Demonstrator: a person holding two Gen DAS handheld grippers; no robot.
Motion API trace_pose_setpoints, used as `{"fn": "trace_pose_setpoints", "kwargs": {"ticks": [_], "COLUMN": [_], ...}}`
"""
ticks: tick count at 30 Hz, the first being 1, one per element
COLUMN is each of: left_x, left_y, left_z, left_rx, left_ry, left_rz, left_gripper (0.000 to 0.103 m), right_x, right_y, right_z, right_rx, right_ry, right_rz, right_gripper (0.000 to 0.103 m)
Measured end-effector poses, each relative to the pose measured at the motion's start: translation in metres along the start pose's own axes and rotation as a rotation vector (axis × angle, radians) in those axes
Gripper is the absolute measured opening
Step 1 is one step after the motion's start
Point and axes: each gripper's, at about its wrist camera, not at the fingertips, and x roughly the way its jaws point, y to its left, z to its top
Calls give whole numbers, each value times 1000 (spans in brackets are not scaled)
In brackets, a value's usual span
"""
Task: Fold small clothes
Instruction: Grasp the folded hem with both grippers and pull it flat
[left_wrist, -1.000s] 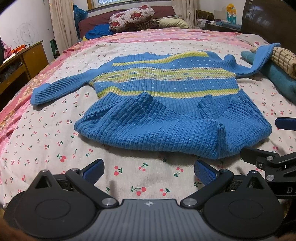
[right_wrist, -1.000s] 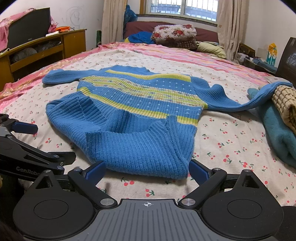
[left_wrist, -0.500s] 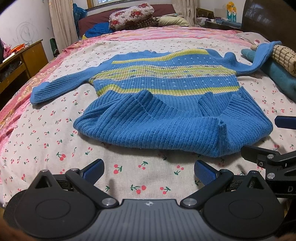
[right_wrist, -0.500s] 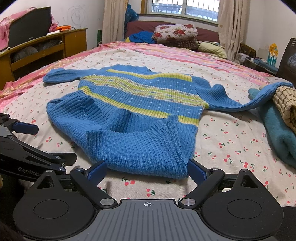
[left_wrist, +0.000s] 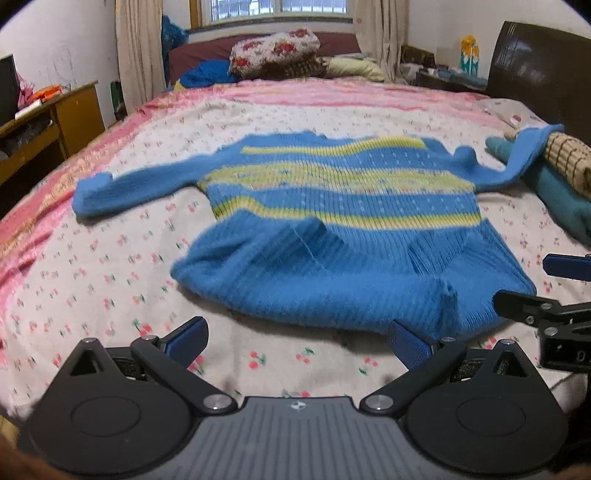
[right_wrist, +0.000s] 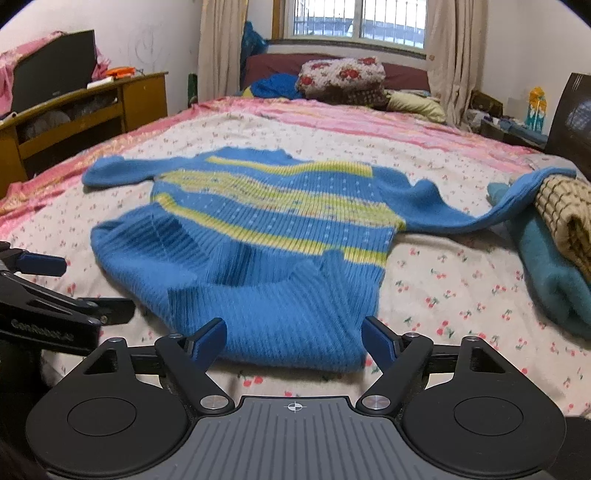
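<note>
A blue knitted sweater (left_wrist: 343, 221) with yellow stripes lies flat on the bed, its lower part bunched up toward me. One sleeve (left_wrist: 122, 184) stretches out left; the other (right_wrist: 480, 210) is draped up onto a folded pile at the right. My left gripper (left_wrist: 298, 339) is open just short of the hem, with only bedsheet between its fingers. My right gripper (right_wrist: 293, 339) has its jaws closing, with the sweater (right_wrist: 266, 229) hem's right corner between the blue pads, which are not clearly pressing on it. Each gripper shows at the edge of the other's view.
The bed (left_wrist: 92, 266) has a cherry-print sheet with a pink border. A folded teal blanket (right_wrist: 546, 266) and a woven checked cushion (right_wrist: 565, 206) lie at the right. Pillows (right_wrist: 340, 74) sit at the far end, a wooden desk (right_wrist: 74, 114) stands left, and a dark headboard (left_wrist: 535, 62) stands right.
The right gripper's fingers have narrowed and now flank the hem corner. Both views have tipped up slightly and are blurred. The sweater itself has not shifted.
</note>
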Motion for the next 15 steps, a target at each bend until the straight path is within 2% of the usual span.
{"fn": "trace_pose_setpoints", "kwargs": {"ticks": [7,15], "left_x": [9,43], "left_y": [26,57], "left_z": [26,49], "left_rx": [58,68], "left_ry": [-59,-18], "left_rz": [43,63], "left_gripper": [103,101], "right_x": [15,43], "right_y": [-15,-40], "right_z": [20,28], "right_rx": [5,74], "right_ry": [-6,69], "right_rz": [-10,-11], "right_gripper": [77,68]}}
